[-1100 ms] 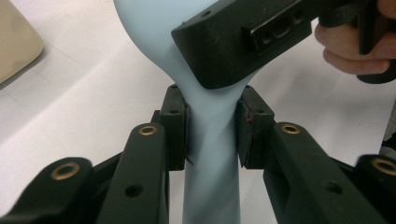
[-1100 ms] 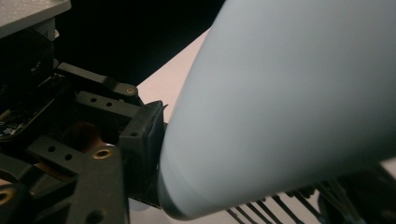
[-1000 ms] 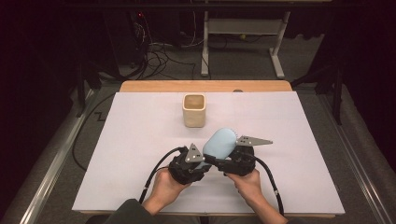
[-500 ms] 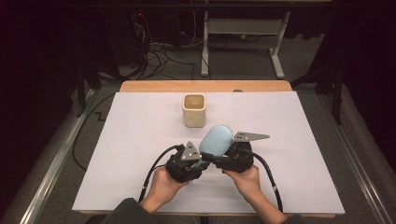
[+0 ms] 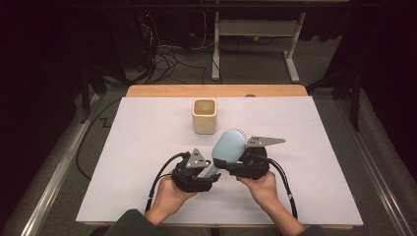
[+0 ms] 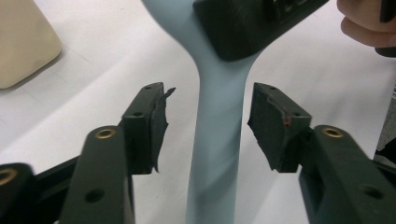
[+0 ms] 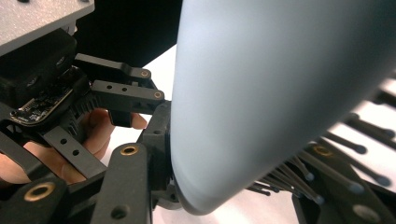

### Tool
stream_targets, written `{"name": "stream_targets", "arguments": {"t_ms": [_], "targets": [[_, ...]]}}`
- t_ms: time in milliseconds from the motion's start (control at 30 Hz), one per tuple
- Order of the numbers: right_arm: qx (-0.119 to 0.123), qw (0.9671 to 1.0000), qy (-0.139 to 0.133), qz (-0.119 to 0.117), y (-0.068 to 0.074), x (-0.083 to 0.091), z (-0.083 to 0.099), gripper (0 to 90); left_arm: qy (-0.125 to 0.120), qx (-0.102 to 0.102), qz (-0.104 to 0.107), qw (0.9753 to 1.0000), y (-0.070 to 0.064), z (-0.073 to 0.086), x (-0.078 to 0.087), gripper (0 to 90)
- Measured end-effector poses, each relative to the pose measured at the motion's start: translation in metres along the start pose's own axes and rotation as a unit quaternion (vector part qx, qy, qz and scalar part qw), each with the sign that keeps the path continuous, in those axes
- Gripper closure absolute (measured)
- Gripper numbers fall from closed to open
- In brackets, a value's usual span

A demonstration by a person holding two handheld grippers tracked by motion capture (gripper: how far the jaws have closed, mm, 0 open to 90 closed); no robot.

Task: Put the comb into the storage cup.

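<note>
**Hairbrush handover: right gripper has the head, left has let go of the handle**

Hairbrush (image 5: 227, 147) sits above the sheet near the front middle, pale blue back up, bristles down, head angled toward the cup (image 5: 204, 116). Since a second ago the brush is tipped a bit more and has slid slightly toward my left. The right gripper (image 5: 235, 167) is clamped on the head: in the right gripper view its jaws pinch the blue back on one side and the bristles (image 7: 327, 179) on the other. The left gripper (image 6: 205, 126) stands spread, pads on either side of the handle (image 6: 215, 140) and touching neither. So I read this as the right one carrying the brush alone now, regrasp done; next is likely dropping it handle-first into the cup.

Room: cup is near the brush head, just beyond it, mouth open and upright. White sheet (image 5: 123, 162) is bare to both sides. Both hands are close to the near table edge, with little room to back up. The grippers are nearly touching each other, so I separate left first. Wooden table edge (image 5: 162, 91) far behind the cup, no issue.
</note>
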State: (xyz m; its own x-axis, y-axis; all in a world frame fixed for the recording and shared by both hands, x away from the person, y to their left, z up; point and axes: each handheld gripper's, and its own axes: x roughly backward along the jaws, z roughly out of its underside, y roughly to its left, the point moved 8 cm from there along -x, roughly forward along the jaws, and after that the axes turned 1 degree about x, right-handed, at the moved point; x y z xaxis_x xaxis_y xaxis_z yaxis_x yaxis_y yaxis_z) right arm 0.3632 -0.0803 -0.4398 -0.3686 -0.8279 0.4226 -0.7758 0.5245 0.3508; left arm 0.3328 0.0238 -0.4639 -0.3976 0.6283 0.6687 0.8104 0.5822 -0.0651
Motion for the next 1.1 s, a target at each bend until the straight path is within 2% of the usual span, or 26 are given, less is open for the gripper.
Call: {"name": "stream_targets", "arguments": {"t_ms": [367,567,967,1033,1100], "targets": [[0.001,0.9998,0.005,0.017,-0.009,0.007,-0.002,54.6,-0.034,0.017,-0.012,0.9992,0.016,0.007,0.012,38.1],[0.0,0.9997,0.006,0.022,-0.012,0.011,-0.003,54.5,-0.04,0.013,-0.025,0.9988,0.023,0.011,0.018,36.5],[-0.002,0.9996,0.014,0.025,-0.017,0.016,-0.004,54.2,-0.066,0.031,-0.04,0.9965,0.039,0.018,0.038,34.3],[-0.003,0.9996,0.015,0.026,-0.017,0.016,-0.004,54.2,-0.069,0.033,-0.046,0.9961,0.043,0.02,0.042,34.3],[-0.003,0.9995,0.015,0.027,-0.018,0.016,-0.004,54.2,-0.074,0.044,-0.066,0.9941,0.048,0.022,0.045,34.2]]}}
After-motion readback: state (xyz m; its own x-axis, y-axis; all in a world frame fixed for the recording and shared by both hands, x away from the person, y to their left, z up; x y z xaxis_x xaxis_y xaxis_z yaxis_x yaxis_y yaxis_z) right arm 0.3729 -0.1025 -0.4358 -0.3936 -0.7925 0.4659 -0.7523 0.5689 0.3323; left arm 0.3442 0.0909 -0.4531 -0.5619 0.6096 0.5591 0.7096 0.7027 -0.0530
